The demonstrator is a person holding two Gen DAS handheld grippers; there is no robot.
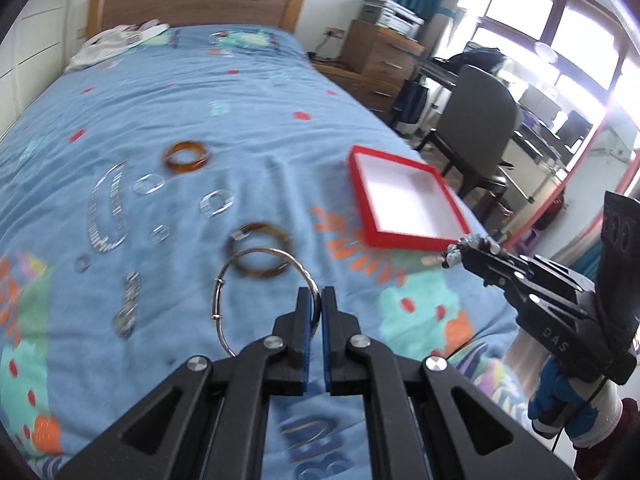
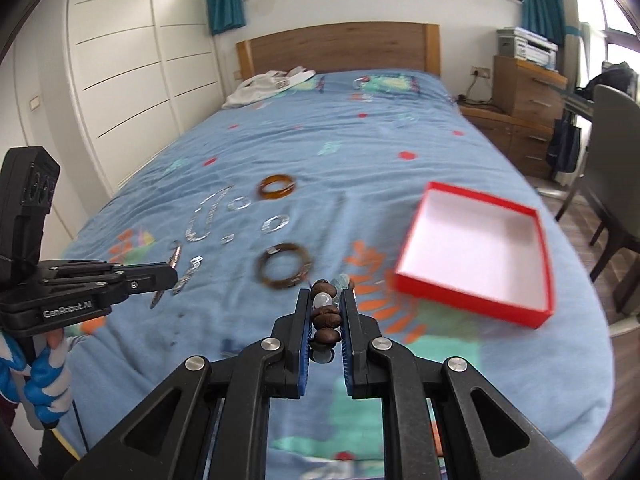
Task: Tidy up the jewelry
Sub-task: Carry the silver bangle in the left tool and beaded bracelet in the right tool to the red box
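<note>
My left gripper [image 1: 316, 300] is shut on a thin silver bangle [image 1: 224, 292] and holds it above the blue bedspread. My right gripper [image 2: 327, 300] is shut on a bracelet of brown and clear beads [image 2: 325, 316]; it also shows in the left wrist view [image 1: 454, 254] near the box's near corner. An open red box [image 1: 404, 200] with a white inside [image 2: 476, 240] lies on the right of the bed. Two amber bangles [image 1: 186, 157] [image 1: 258, 254], clear rings [image 1: 216, 204] and a silver chain [image 1: 106, 208] lie on the bed.
The bed [image 2: 360, 140] has a wooden headboard [image 2: 336, 46] and white cloth [image 2: 264, 86] near it. A grey chair [image 1: 480, 120] and wooden drawers [image 1: 380, 56] stand to the right. White wardrobe doors [image 2: 120, 60] line the left.
</note>
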